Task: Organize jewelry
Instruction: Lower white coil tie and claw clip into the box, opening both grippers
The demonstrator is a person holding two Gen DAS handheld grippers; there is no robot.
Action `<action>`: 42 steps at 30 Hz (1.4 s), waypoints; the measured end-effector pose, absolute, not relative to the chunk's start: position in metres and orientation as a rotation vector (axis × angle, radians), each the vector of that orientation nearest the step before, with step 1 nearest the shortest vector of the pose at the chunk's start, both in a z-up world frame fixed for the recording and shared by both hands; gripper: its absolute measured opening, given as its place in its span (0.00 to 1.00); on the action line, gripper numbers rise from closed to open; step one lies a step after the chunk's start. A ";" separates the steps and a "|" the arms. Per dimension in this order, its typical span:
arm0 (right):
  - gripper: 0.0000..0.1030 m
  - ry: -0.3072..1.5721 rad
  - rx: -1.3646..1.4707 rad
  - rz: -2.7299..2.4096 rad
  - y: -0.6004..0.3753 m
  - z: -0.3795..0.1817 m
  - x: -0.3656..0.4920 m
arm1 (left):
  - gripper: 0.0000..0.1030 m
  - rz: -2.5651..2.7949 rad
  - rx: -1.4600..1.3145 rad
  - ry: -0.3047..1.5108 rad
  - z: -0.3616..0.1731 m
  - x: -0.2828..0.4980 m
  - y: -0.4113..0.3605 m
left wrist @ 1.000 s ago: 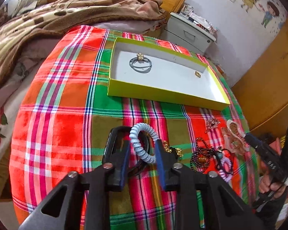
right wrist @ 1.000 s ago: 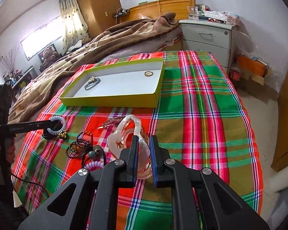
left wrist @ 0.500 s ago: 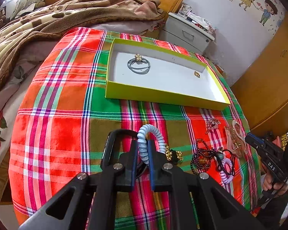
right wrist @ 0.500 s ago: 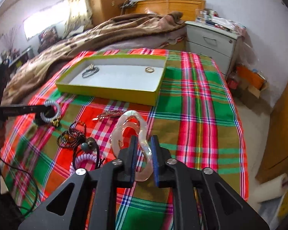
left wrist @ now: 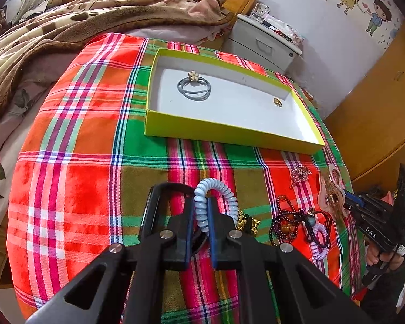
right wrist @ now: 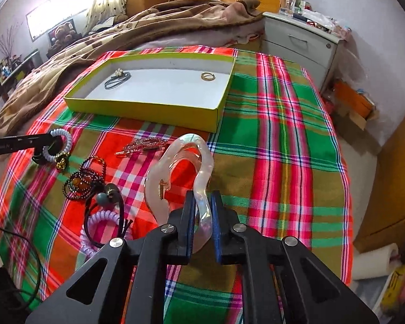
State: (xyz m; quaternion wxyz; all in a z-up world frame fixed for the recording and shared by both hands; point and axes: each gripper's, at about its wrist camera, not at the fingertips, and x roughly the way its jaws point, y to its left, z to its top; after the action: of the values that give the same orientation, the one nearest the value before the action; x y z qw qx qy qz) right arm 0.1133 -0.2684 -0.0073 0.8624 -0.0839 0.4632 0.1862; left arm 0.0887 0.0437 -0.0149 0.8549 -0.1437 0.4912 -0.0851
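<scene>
Pinching a pale blue spiral hair tie (left wrist: 202, 210) in my left tool (left wrist: 201, 216) and a translucent pink claw clip (right wrist: 186, 172) in my right tool (right wrist: 201, 216), both near the bed's plaid blanket (right wrist: 283, 135). Only a grey hair tie (left wrist: 193, 87) and a gold ring (right wrist: 207, 76) lie in the yellow-green box (right wrist: 148, 108); beaded bracelets (right wrist: 83, 181), a rhinestone clip (right wrist: 143, 145) and a lilac spiral tie (right wrist: 102, 229) remain outside, I'd say.

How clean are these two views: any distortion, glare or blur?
Left wrist view: strong fisheye bending, dark corners; the yellow box is sharp. Right wrist view: same bending, the window is blown out, and the clear hair claw in the right gripper shows bright reflections.
</scene>
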 end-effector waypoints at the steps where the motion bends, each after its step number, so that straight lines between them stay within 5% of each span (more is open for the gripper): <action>1: 0.12 0.966 -0.171 0.390 -0.269 -0.006 0.112 | 0.09 -0.182 -0.300 1.031 -0.014 0.089 0.043; 23: 0.12 0.841 -0.039 0.358 -0.270 0.040 0.125 | 0.09 -0.214 -0.296 0.926 0.035 0.101 0.049; 42: 0.12 0.877 -0.020 0.343 -0.228 0.040 0.211 | 0.09 -0.262 -0.343 0.930 0.049 0.199 0.058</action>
State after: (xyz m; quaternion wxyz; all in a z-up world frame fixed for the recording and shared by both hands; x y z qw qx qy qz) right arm 0.2113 -0.2280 0.0399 0.8911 -0.0095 0.4226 0.1651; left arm 0.1992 0.0583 0.0487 0.8714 -0.1642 0.4449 -0.1255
